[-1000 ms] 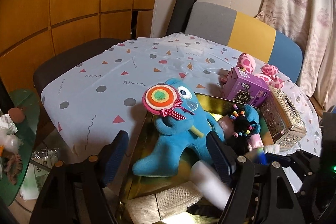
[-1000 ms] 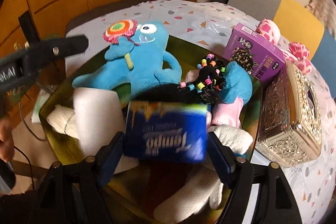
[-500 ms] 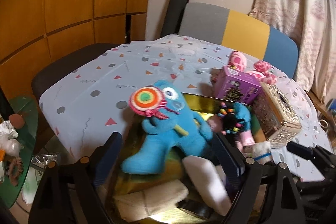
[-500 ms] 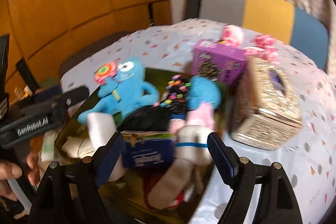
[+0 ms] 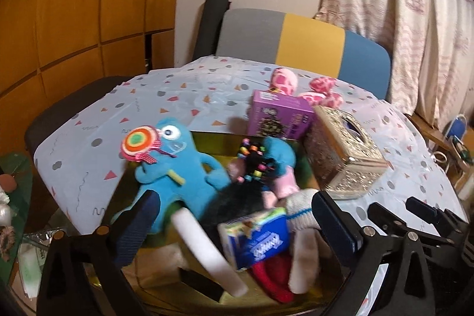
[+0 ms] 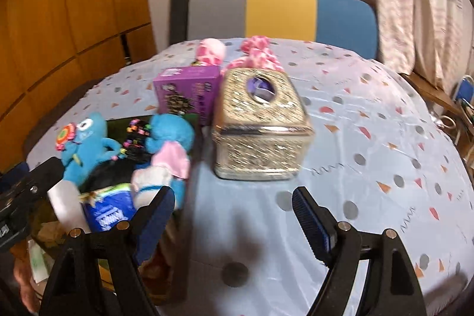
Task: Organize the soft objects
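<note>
A gold tray near the table's front left holds soft things: a blue monster plush with a lollipop, a small blue doll with beaded black hair, a blue tissue pack, a white roll, socks and something red. My left gripper is open and empty, low over the tray's near end. My right gripper is open and empty over bare tablecloth, right of the tray; the tissue pack lies to its left.
A silver tissue box and a purple box stand right of the tray. A pink spotted plush lies behind them. The tablecloth stretches right. A grey, yellow and blue chair stands behind the table.
My right gripper let go of the blue tissue pack in the tray, opened, and swung right over the tablecloth. My left gripper drew back and turned slightly right.
</note>
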`<control>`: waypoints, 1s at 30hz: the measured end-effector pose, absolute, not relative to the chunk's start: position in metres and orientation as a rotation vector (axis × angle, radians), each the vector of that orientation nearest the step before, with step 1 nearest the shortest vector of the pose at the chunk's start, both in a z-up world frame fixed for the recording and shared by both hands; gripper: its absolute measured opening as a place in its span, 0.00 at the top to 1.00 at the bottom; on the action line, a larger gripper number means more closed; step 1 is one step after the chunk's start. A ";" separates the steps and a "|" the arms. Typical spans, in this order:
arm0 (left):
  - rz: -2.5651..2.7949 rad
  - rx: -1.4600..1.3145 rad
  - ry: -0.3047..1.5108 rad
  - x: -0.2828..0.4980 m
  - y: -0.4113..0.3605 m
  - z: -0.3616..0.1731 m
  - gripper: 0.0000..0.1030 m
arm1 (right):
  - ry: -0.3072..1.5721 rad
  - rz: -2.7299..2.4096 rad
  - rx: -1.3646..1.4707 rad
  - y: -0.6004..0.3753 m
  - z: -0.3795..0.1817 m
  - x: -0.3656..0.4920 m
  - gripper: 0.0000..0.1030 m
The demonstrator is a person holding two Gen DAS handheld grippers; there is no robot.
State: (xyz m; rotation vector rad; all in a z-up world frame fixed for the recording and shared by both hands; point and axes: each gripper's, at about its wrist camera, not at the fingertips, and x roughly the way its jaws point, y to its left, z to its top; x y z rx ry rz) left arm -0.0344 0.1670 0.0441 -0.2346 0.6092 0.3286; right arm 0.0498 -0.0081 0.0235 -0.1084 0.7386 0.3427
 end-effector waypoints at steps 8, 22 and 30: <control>0.296 -0.201 0.638 -0.033 0.137 0.035 0.00 | 0.743 0.261 -0.089 -0.029 0.013 0.045 0.19; 0.384 -0.127 0.621 -0.035 0.128 0.036 0.00 | 0.725 0.235 -0.046 -0.044 0.015 0.041 0.19; 0.376 -0.129 0.630 -0.035 0.127 0.034 0.00 | 0.728 0.240 -0.044 -0.042 0.014 0.041 0.19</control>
